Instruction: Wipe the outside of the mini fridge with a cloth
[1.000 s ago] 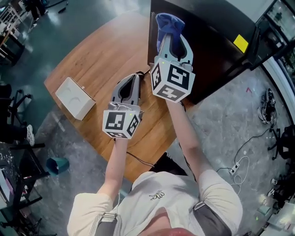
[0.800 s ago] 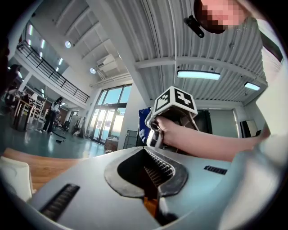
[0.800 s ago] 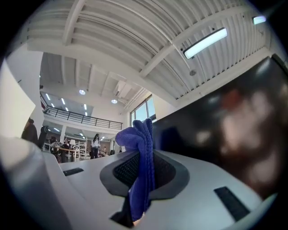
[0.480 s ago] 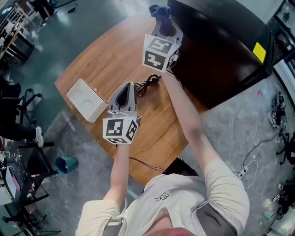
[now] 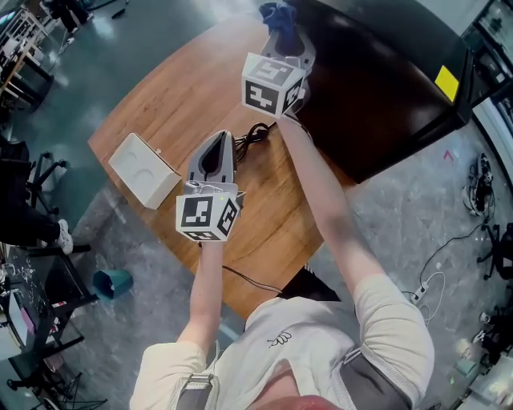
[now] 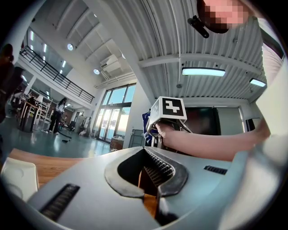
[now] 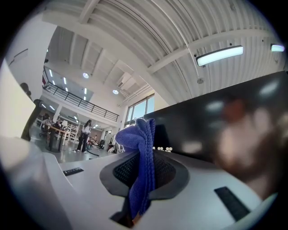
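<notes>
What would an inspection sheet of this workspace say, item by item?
Surface: round wooden table, brown top.
Job's things: black mini fridge at the table's right side; blue cloth held at its corner, contact unclear.
Clutter: white rectangular box near the table's left edge.
Grippers: right gripper shut on the cloth; left gripper shut, empty, over the table.
Cables: coiled black cable on the table between the grippers; white cables on the floor to the right.
Surroundings: grey floor; teal bin beside the table.
</notes>
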`<control>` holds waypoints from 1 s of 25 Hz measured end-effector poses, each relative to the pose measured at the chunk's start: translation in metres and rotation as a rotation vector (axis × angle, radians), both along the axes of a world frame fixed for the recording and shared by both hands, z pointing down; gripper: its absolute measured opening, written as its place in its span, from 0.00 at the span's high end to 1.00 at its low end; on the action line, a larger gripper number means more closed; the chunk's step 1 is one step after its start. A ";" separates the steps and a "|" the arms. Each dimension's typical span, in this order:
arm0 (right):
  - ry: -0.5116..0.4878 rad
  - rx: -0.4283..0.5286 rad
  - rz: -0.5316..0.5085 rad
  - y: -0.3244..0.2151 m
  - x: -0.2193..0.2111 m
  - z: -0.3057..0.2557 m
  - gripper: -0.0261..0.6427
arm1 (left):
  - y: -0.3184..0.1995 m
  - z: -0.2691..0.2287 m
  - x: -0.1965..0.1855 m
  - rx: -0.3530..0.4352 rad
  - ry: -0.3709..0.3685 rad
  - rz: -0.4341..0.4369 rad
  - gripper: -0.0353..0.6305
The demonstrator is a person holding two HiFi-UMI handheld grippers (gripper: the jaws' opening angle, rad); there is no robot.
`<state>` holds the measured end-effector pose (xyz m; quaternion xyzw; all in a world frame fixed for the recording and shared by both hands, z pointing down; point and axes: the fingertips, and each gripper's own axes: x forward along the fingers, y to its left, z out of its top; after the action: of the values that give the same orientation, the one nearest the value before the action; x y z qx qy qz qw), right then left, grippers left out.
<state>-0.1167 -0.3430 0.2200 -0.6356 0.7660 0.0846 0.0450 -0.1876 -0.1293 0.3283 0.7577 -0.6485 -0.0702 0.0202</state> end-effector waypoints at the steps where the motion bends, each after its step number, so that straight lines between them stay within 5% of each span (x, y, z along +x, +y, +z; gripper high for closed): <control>1: 0.004 0.004 0.005 0.003 0.004 0.000 0.87 | 0.000 -0.001 0.002 0.000 -0.002 0.003 0.94; 25: -0.004 0.062 0.310 0.128 0.201 0.002 0.87 | 0.005 -0.006 0.027 0.009 0.030 0.043 0.94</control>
<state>0.0838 -0.2153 0.2220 -0.7448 0.6556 0.1130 0.0523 -0.1606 -0.1242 0.3219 0.7705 -0.6313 -0.0838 0.0281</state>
